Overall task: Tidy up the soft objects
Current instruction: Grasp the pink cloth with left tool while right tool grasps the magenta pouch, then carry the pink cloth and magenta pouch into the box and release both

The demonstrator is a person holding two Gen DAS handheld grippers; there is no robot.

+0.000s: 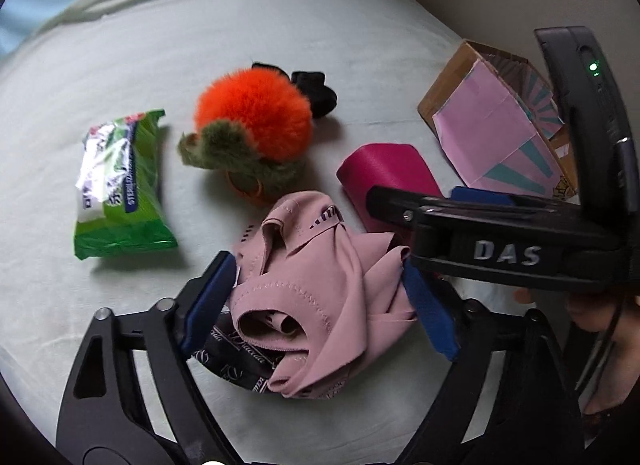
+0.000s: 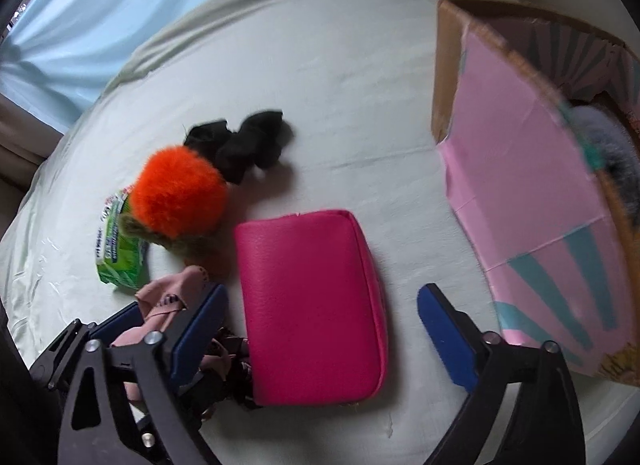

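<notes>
My left gripper [image 1: 320, 301] has its blue pads around a crumpled pink garment [image 1: 320, 297] with a black patterned cloth [image 1: 236, 361] under it, on the bed; the pads press the cloth on both sides. My right gripper [image 2: 320, 329] is open, straddling a magenta pouch [image 2: 312, 305] that lies flat on the sheet. The right gripper also shows in the left wrist view [image 1: 472, 225], above the pouch [image 1: 380, 173]. An orange and green plush toy [image 1: 252, 125] sits beyond, with black socks [image 1: 316, 93] behind it.
A green wipes pack [image 1: 120, 189] lies at the left. An open cardboard box with pink and teal flaps [image 2: 532, 193] stands at the right and holds something grey and fluffy [image 2: 608, 145]. Pale sheet [image 2: 340, 85] covers the bed; a blue curtain [image 2: 100, 25] hangs behind.
</notes>
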